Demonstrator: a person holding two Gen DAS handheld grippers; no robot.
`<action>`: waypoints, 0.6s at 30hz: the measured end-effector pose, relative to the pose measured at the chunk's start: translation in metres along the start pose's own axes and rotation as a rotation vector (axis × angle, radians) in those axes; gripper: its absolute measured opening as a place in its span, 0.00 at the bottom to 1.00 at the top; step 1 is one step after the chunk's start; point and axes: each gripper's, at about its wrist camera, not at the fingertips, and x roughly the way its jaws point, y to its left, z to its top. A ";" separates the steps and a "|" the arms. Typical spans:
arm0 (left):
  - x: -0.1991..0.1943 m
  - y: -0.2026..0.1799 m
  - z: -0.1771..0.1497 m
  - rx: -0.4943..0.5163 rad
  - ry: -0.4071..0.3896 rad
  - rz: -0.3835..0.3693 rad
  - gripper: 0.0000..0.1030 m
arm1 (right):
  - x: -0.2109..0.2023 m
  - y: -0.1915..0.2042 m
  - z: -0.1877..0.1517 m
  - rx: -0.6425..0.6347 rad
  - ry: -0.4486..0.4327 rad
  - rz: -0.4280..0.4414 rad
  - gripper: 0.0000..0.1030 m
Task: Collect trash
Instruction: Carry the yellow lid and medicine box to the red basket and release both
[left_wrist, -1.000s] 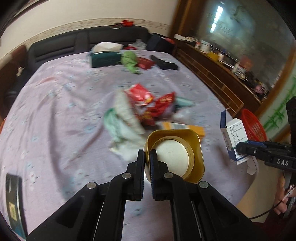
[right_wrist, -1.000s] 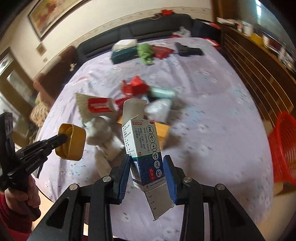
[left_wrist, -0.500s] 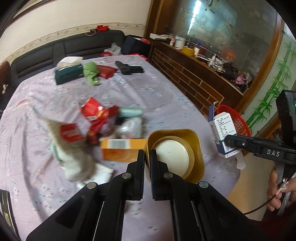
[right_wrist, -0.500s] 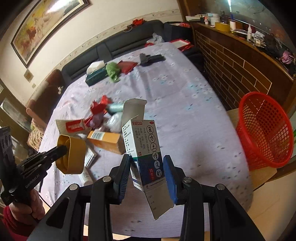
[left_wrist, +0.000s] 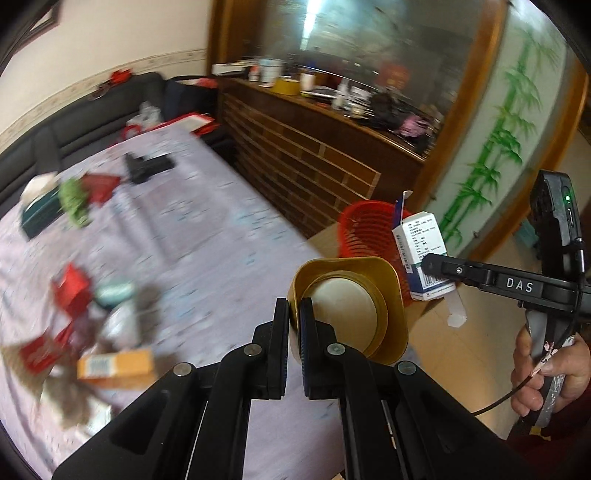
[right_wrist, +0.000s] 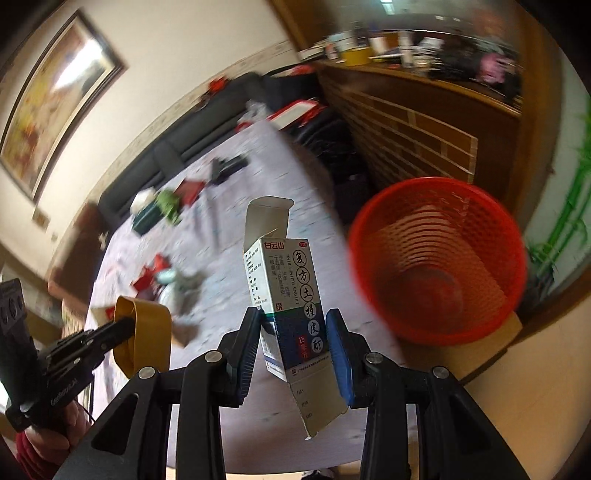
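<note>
My left gripper (left_wrist: 294, 325) is shut on the rim of a gold square container (left_wrist: 354, 306) with a white inside, held in the air near the table's right edge; it also shows in the right wrist view (right_wrist: 147, 332). My right gripper (right_wrist: 293, 343) is shut on an open white and blue medicine box (right_wrist: 291, 295), upright, to the left of a red mesh basket (right_wrist: 439, 258). In the left wrist view the box (left_wrist: 421, 258) hangs just in front of the basket (left_wrist: 365, 229).
A pile of wrappers, a red packet (left_wrist: 72, 286) and an orange box (left_wrist: 114, 367) lie on the lilac tablecloth (left_wrist: 207, 236). A tissue box (left_wrist: 38, 212), a green item and a black object (left_wrist: 147, 168) lie farther back. A wooden cabinet (left_wrist: 314, 162) stands behind the basket.
Both grippers have swung right with their loads, off the trash pile and toward the red basket, which now looms large in the right wrist view. Both grips are unchanged.
</note>
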 end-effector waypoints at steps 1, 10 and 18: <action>0.008 -0.010 0.007 0.017 0.006 -0.007 0.05 | -0.004 -0.010 0.003 0.021 -0.010 -0.005 0.38; 0.082 -0.069 0.049 0.069 0.085 -0.077 0.05 | -0.022 -0.086 0.032 0.160 -0.060 -0.067 0.39; 0.127 -0.101 0.067 0.082 0.119 -0.077 0.08 | -0.008 -0.120 0.052 0.173 -0.031 -0.093 0.40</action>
